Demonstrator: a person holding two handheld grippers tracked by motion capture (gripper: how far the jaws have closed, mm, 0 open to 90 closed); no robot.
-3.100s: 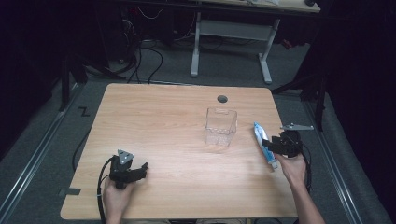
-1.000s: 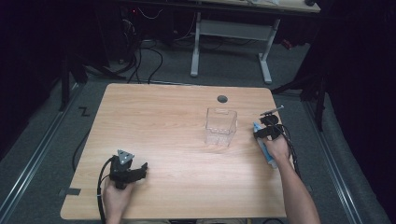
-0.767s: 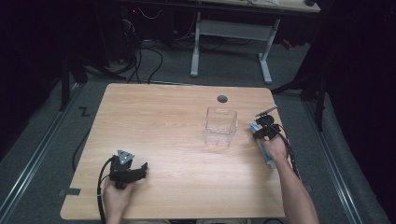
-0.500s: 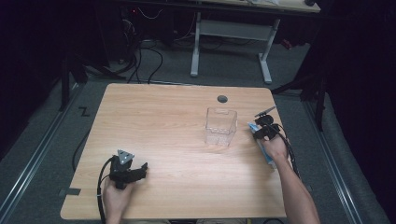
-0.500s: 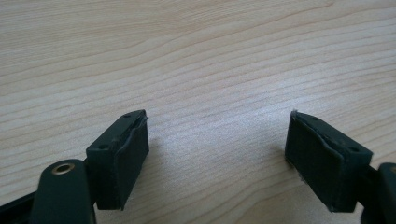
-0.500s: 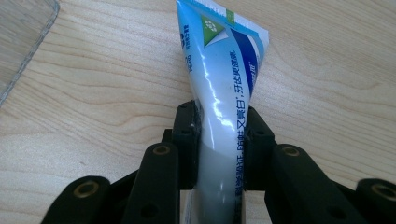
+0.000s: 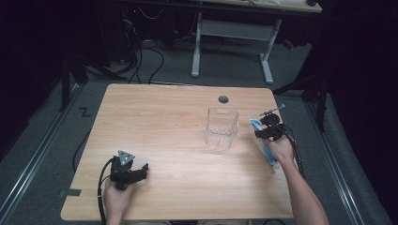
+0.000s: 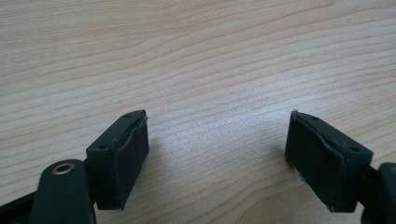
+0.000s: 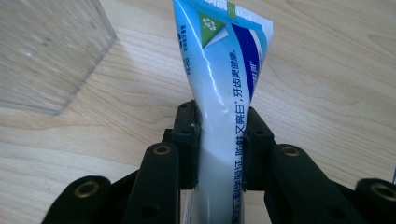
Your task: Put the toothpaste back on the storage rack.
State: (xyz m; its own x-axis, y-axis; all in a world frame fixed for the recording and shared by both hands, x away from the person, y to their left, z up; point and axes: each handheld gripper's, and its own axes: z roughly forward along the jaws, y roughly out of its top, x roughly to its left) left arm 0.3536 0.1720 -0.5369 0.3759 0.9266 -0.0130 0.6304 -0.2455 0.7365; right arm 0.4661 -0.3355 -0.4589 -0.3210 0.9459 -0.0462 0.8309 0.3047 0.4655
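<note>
Resting near the desk's (image 7: 155, 117) front-left corner, the left gripper (image 7: 126, 169) sits with its jaws spread wide and nothing between them; the left gripper view shows bare wood grain under and ahead of them. From there a broad stretch of open desk runs rightward to the clear plastic box (image 7: 222, 127), which stands upright right of centre, just in front of the round cable hole (image 7: 223, 99); nothing can be seen inside it. Just beside the box, toward the desk's right edge, the right gripper (image 7: 268, 131) has its jaws clamped on a blue-and-white toothpaste tube (image 7: 265, 146), having just closed on it. In the high view the tube runs from the jaws back along the hand, near the right edge. The right gripper view adds the pinch itself: both pads (image 9: 187, 140) press the tube's (image 9: 224, 88) narrowed waist, its flat crimped end pointing away, with the box's corner (image 9: 44, 56) at upper left, apart from the tube.
</note>
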